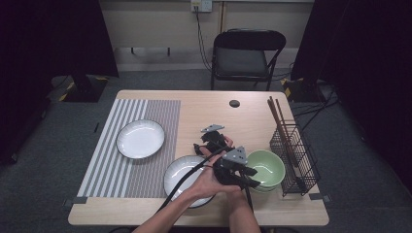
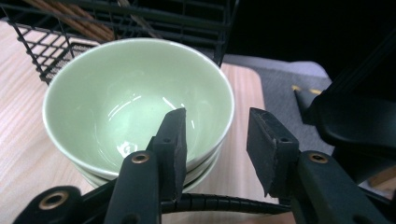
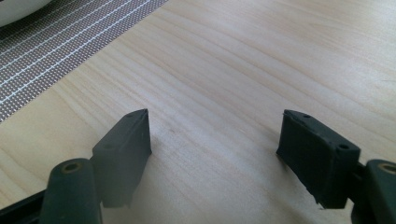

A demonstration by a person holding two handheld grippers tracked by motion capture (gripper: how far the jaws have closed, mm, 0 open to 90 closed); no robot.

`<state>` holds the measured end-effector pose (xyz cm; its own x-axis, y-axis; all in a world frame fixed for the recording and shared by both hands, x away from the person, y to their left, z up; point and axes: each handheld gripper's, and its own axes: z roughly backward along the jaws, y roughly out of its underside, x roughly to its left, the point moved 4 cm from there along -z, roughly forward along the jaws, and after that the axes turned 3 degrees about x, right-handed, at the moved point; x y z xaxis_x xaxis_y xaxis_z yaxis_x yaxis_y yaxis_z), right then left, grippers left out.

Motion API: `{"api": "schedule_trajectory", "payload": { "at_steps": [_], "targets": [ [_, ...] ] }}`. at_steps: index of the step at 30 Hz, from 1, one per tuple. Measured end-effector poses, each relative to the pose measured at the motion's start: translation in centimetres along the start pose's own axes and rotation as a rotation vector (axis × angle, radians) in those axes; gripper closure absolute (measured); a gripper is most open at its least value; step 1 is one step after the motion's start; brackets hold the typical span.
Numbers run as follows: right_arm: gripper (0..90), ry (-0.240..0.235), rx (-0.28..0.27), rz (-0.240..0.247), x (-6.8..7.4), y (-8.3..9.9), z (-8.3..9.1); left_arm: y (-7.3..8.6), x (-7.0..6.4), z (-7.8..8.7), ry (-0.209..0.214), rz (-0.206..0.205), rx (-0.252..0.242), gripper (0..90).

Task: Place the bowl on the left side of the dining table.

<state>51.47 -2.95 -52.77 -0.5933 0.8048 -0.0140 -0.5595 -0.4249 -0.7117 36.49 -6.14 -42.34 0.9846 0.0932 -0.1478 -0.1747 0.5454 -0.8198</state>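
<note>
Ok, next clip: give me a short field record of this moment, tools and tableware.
left tool: open, jaws on either side of the green bowl rim
green bowl: top of a stack, beside the wire rack
wire rack: holds chopsticks
right tool: open, above bare table
far plate: on the striped placemat
near plate: at the placemat's edge

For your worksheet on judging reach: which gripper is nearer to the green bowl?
Left. The left gripper has its open jaws astride the rim of the green bowl. The right gripper hovers open over bare table, apart from it.
</note>
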Motion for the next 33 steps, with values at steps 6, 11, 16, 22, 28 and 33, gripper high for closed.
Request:
{"api": "schedule_trajectory", "payload": {
  "at_steps": [6,11,16,22,28,33],
  "targets": [
    [24.7,0.0,0.0,0.001,0.0,0.0,0.0,0.0,0.1,-0.9,0.036,-0.009,0.009,67.7],
    [24.6,-0.001,0.0,0.0,0.0,0.0,0.0,-0.4,0.0,-1.7,0.042,-0.025,0.029,65.9],
    [24.7,0.001,0.0,0.001,0.0,0.0,0.0,-0.6,-0.4,-2.6,0.048,-0.056,0.054,69.0],
    [24.6,0.0,0.0,0.0,0.0,0.0,0.0,-0.6,-0.5,-3.2,0.048,-0.062,0.071,72.0],
    [24.6,0.0,0.0,-0.001,0.0,0.0,0.0,-0.8,-0.5,-3.3,0.051,-0.07,0.074,80.5],
    [24.6,-0.001,0.0,-0.002,0.0,0.0,0.0,-1.0,-0.3,-3.2,0.074,-0.061,0.074,83.1]
  ]
}}
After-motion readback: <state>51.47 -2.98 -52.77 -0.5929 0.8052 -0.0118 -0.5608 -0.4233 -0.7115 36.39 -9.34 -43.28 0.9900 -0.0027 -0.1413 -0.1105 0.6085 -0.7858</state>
